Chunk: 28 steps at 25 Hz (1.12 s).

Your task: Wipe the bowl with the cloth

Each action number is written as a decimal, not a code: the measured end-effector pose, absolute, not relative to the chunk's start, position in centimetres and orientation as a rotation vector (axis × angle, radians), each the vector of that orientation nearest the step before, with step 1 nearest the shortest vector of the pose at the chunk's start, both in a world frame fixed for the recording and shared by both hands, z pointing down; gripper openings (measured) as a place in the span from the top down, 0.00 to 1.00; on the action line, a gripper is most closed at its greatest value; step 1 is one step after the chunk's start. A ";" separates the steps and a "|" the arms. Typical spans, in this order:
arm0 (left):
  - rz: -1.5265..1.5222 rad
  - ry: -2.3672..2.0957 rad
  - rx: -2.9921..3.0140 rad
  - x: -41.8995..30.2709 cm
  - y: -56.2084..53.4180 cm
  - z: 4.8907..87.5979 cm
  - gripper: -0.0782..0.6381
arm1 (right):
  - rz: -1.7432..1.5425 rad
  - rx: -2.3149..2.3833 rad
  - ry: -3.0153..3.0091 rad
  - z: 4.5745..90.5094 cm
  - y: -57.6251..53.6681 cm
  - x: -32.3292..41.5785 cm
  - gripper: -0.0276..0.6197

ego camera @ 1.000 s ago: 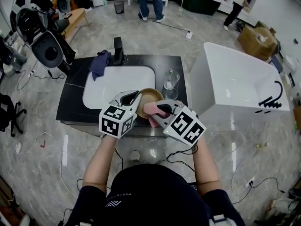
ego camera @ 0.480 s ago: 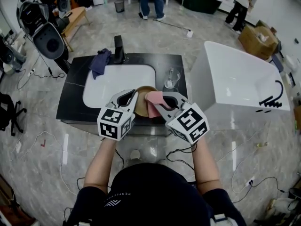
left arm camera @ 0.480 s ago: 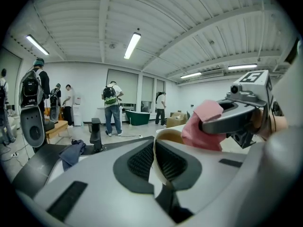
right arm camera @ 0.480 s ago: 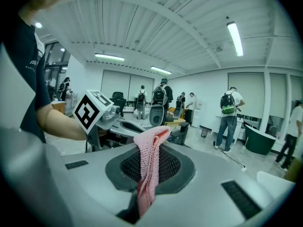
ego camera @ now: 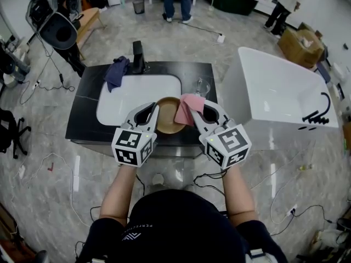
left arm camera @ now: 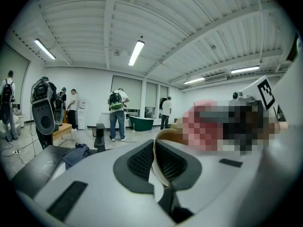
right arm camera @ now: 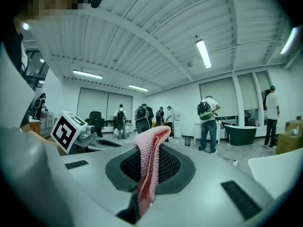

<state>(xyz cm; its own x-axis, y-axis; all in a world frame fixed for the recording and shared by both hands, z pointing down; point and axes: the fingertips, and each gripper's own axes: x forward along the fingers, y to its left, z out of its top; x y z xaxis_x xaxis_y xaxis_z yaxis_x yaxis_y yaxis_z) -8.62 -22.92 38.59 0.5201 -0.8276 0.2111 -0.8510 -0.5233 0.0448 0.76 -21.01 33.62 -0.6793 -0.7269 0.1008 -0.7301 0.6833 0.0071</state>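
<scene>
Gripping the bowl by its rim in the left gripper, steadying it; pinching the cloth in the right gripper, just beside, seemingly ready for wiping.

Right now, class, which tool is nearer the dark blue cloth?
Left. The left tool, gripping the bowl, is right of the dark blue cloth, nearer the person; the right tool, gripping the pink cloth, is across the bowl.
</scene>
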 end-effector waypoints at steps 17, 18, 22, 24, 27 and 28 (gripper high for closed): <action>0.238 -1.451 2.596 -8.6 -22.6 39.1 0.87 | 0.223 1.390 -2.822 33.7 -21.0 3.3 0.89; 0.240 -1.450 2.595 -8.6 -22.6 39.2 0.87 | 0.220 1.389 -2.821 33.7 -21.0 3.3 0.89; 0.247 -1.447 2.589 -8.5 -22.6 39.4 0.87 | 0.217 1.386 -2.816 33.8 -21.0 3.2 0.89; 0.246 -1.447 2.586 -8.6 -22.6 39.5 0.87 | 0.217 1.391 -2.814 33.9 -21.0 3.2 0.89; 0.241 -1.452 2.581 -8.7 -22.5 39.5 0.87 | 0.212 1.410 -2.814 33.9 -21.0 3.3 0.89; 0.241 -1.453 2.580 -8.7 -22.4 39.6 0.87 | 0.212 1.419 -2.815 33.9 -21.0 3.4 0.89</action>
<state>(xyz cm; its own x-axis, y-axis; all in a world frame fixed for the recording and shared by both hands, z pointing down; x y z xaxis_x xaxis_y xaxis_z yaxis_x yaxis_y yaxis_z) -8.67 -22.40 39.56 0.5118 -0.8296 0.2233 -0.8572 -0.5103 0.0689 3.36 -20.96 33.92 -0.5962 -0.8016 0.0443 -0.7992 0.5874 -0.1274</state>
